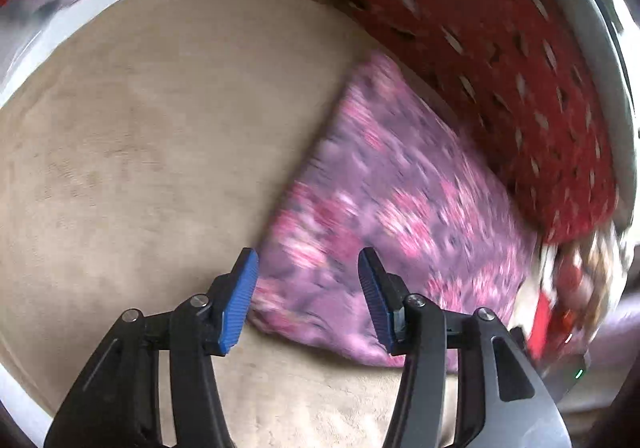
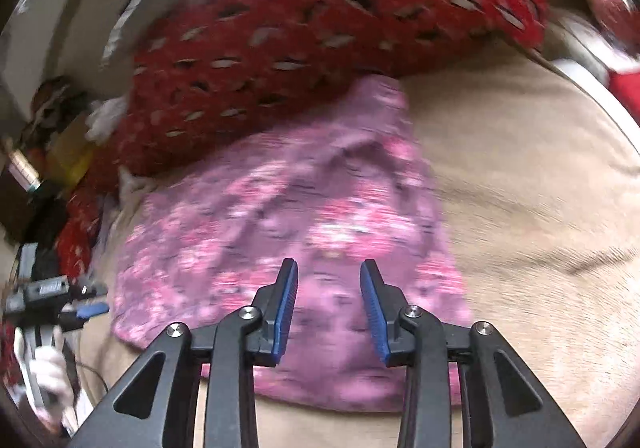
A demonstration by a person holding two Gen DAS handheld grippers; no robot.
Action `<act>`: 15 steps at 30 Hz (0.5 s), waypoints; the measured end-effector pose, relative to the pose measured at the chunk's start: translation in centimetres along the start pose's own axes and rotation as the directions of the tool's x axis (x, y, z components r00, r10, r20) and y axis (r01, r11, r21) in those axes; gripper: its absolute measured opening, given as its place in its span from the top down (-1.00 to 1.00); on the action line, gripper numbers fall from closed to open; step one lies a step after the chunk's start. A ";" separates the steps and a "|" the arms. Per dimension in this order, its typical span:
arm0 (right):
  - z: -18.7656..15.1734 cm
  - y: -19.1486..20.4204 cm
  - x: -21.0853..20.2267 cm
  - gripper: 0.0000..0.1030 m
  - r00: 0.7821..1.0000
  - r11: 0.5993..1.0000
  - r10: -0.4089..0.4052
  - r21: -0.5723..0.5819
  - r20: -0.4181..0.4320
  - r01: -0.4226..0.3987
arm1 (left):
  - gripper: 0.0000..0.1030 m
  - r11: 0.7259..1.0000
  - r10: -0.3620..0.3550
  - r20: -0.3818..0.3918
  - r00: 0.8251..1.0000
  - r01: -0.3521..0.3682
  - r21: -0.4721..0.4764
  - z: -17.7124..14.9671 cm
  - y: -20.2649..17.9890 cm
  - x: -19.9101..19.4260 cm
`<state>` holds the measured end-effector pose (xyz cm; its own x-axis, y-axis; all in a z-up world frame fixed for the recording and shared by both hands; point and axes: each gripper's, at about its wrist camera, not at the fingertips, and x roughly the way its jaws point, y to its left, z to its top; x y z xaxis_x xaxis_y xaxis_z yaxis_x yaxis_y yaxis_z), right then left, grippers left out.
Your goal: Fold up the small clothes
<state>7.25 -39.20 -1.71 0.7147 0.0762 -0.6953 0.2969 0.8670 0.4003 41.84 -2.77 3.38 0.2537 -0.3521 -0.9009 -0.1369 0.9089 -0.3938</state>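
Your left gripper point(image 1: 307, 268) and right gripper point(image 2: 329, 280) both hang with jaws apart, nothing between them. The folded pink floral garment point(image 2: 288, 207) lies below, touching the red patterned blanket point(image 2: 320, 19).

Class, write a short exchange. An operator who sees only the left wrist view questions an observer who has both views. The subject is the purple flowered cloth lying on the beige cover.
Operator: My left gripper is open over a corner of the flowered cloth. What is the right gripper doing?
Observer: The right gripper is open too, over the near part of the cloth, with nothing pinched between its pads.
Operator: What holds my gripper? I see only its fingers.
Observer: In the right wrist view, a hand in what looks like a white glove grips its handle, at the cloth's left side.
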 end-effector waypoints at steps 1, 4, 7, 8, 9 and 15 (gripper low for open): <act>0.1 0.8 0.1 0.32 1.000 1.000 0.004 -0.019 0.003 -0.004 | 0.02 0.999 -0.017 -0.009 1.000 0.017 -0.036 0.3 0.8 0.1; 1.2 3.4 1.8 0.32 0.999 0.998 0.031 -0.058 -0.011 -0.032 | 0.02 0.996 -0.042 -0.036 0.998 0.039 -0.084 1.2 1.3 1.1; 2.6 6.3 3.6 0.31 0.999 0.994 0.039 -0.104 -0.010 -0.040 | 0.02 0.998 -0.041 -0.046 0.998 0.039 -0.046 2.4 0.4 2.3; 2.9 7.3 4.2 0.31 0.999 0.991 0.043 -0.127 -0.012 -0.044 | 0.01 0.999 -0.044 -0.052 0.998 0.043 -0.031 2.6 0.1 2.5; 2.9 8.2 4.7 0.24 0.999 0.988 0.040 -0.148 -0.008 -0.041 | 0.01 0.999 -0.039 -0.054 0.998 0.038 -0.021 2.8 0.0 2.7; -0.2 11.2 10.8 -0.40 0.993 0.920 -0.115 -0.378 -0.021 0.099 | -0.04 1.000 0.004 -0.062 0.998 -0.003 0.021 4.5 -0.2 4.6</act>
<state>18.14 -28.59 -4.87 0.6627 -0.0136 -0.7488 0.1041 0.9918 0.0741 47.33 -3.60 0.14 0.1930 -0.3617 -0.9121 -0.1170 0.9145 -0.3874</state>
